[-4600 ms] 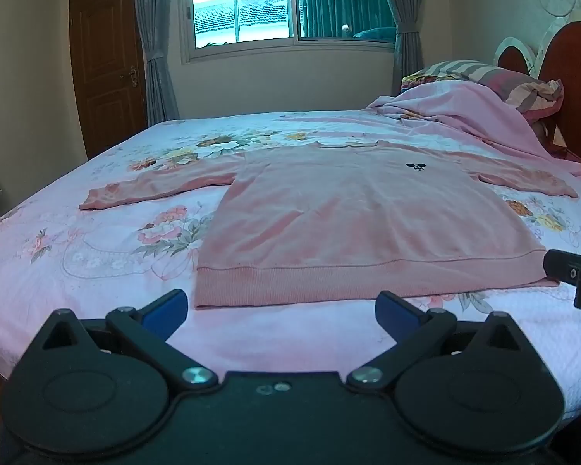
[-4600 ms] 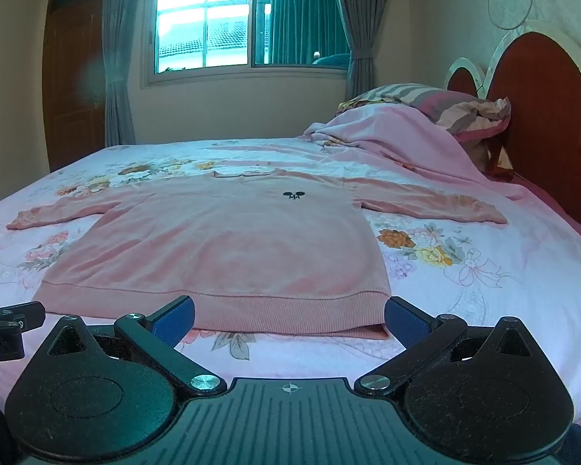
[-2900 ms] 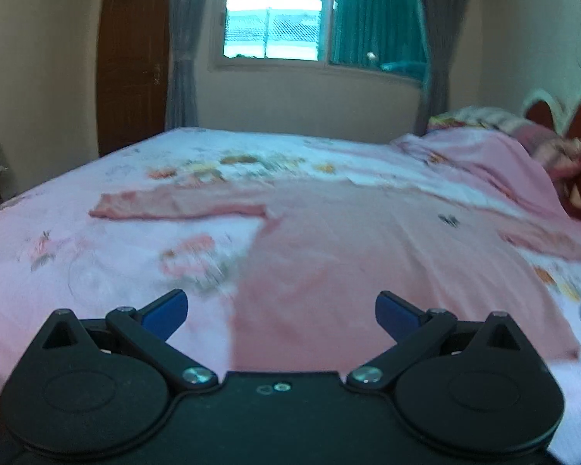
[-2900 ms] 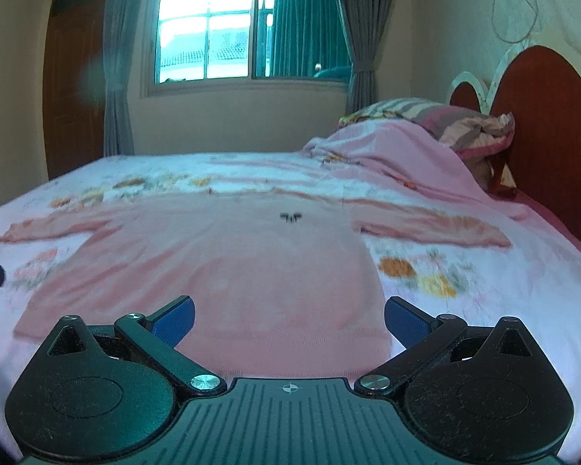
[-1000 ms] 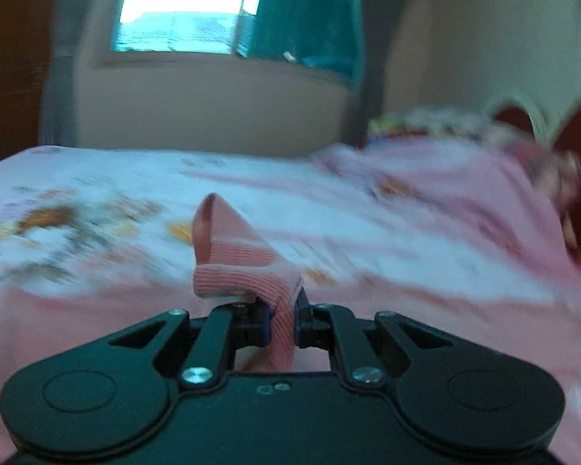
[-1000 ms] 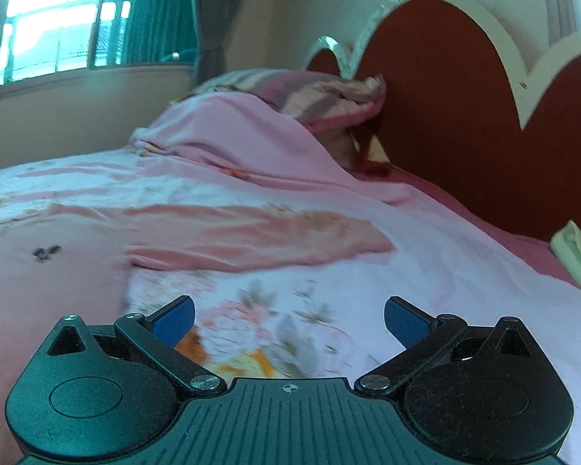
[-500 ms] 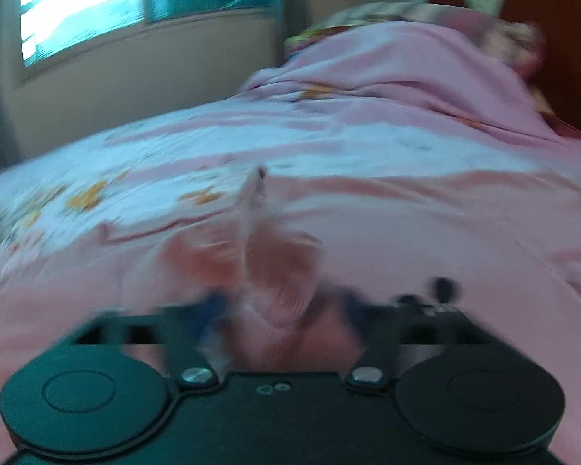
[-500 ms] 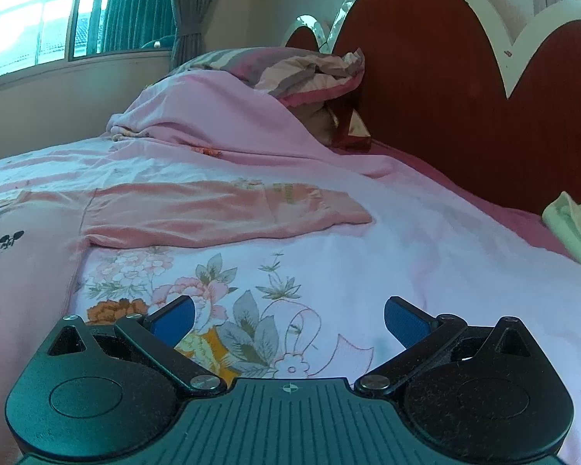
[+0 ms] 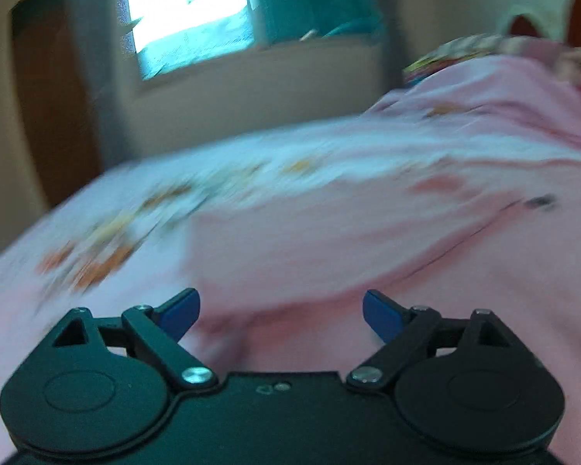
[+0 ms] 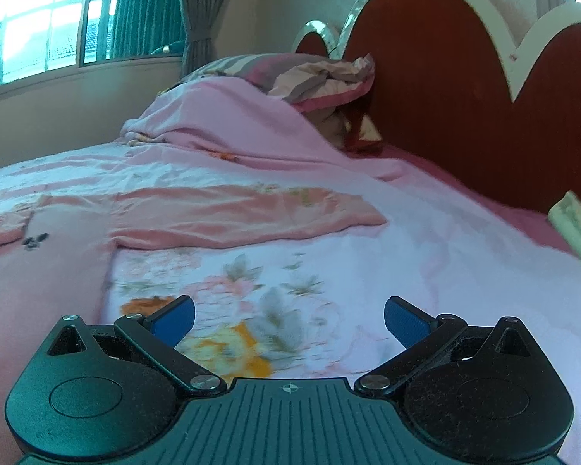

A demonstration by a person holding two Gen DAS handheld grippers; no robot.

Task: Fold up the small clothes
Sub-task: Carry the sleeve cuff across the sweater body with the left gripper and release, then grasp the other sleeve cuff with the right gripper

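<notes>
While the blurry left view only caught the pink sweater point(image 9: 329, 240) spread on the floral bedsheet point(image 9: 97, 255), the right one showed its sleeve point(image 10: 228, 213) toward the red headboard point(image 10: 445, 116) — left gripper point(image 9: 281, 310) and right gripper point(image 10: 288, 319) both gaped, gripping nothing.

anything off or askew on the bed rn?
Nothing damaged or spilled. The pink sweater is half done: its right sleeve lies spread on the floral sheet. Left view is motion-blurred. Bunched pink blanket sits by the headboard.

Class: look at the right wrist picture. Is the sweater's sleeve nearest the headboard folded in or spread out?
Spread out. The sleeve lies flat across the floral bedsheet, extending away from the sweater's body towards the headboard.
</notes>
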